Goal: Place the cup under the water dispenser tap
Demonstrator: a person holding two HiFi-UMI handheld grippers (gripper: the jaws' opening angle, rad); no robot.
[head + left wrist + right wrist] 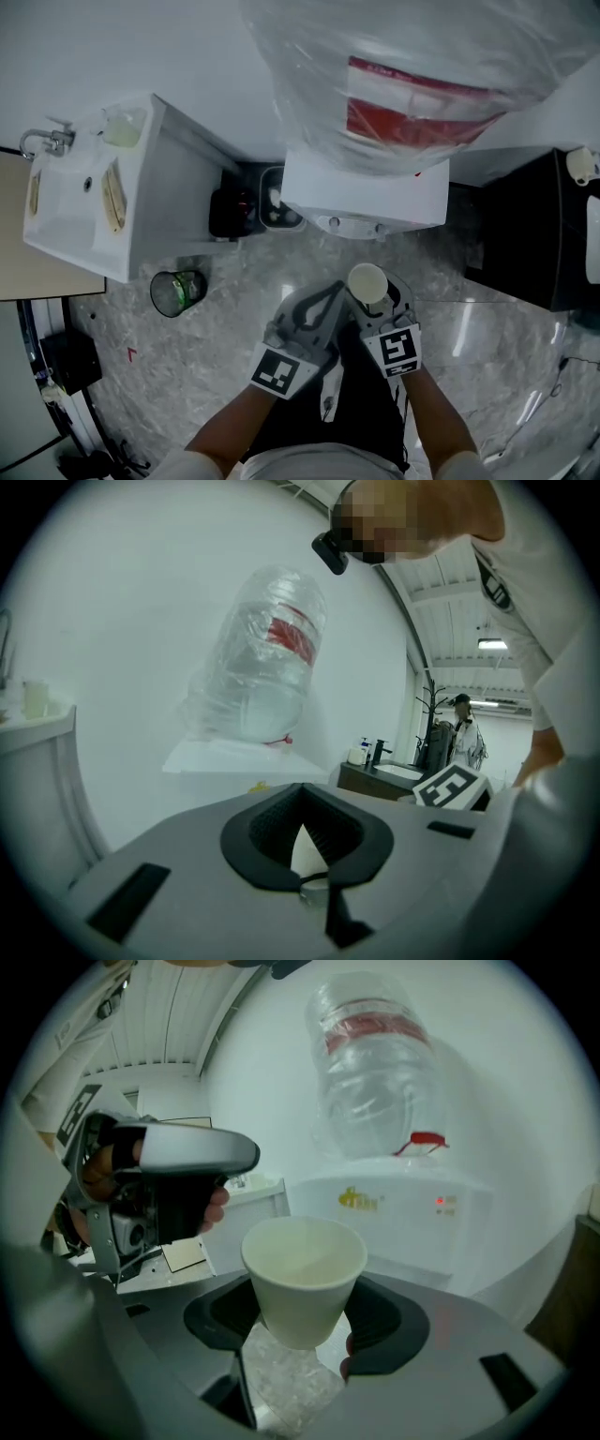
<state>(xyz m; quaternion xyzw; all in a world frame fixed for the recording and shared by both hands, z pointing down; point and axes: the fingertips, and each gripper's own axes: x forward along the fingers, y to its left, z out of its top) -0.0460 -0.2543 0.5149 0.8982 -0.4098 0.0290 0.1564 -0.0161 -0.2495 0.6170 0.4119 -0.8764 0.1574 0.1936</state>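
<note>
A white paper cup (367, 281) (302, 1269) stands upright and empty between the black pads of my right gripper (370, 298) (302, 1321), which is shut on it. The white water dispenser (366, 192) (412, 1208) is ahead, its two taps (334, 223) at the lower front. It carries a plastic-wrapped bottle (412, 75) with a red label. The cup hangs in front of the dispenser, short of the taps. My left gripper (336, 289) (302, 791) is just left of the cup; its pad tips meet, with nothing between them.
A white sink unit (75, 202) stands at the left, a small wire bin (178, 292) on the floor beside it. A black box (232, 214) sits left of the dispenser and a dark cabinet (534, 234) at its right. A person (464, 726) stands far off.
</note>
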